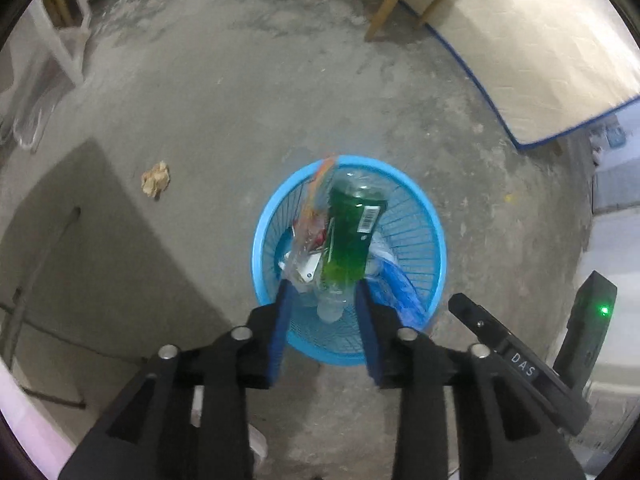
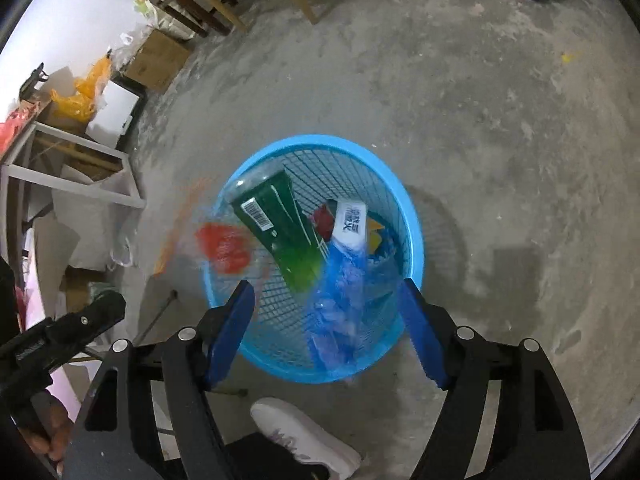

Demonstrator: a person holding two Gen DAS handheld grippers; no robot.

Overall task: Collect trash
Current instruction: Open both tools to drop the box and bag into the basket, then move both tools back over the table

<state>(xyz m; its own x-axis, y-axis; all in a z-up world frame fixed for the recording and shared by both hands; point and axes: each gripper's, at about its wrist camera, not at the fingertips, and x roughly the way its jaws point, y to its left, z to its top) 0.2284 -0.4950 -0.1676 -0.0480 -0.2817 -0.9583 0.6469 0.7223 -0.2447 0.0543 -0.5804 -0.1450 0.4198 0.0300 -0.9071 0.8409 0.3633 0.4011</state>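
My left gripper (image 1: pixel 322 292) and right gripper (image 2: pixel 328 300) hung spread over the blue basket (image 2: pixel 224 280) at frame centre, gripping nothing; green bottle (image 1: pixel 352 236) inside.

My left tongs (image 1: pixel 322 292) point down over the blue mesh basket (image 1: pixel 434 256) on the concrete floor (image 1: pixel 240 100), pads parted. A green-labelled plastic bottle (image 1: pixel 352 232) sits between the tips, cap end toward me, blurred. A crumpled brown paper (image 1: pixel 155 179) lies well left of the basket.
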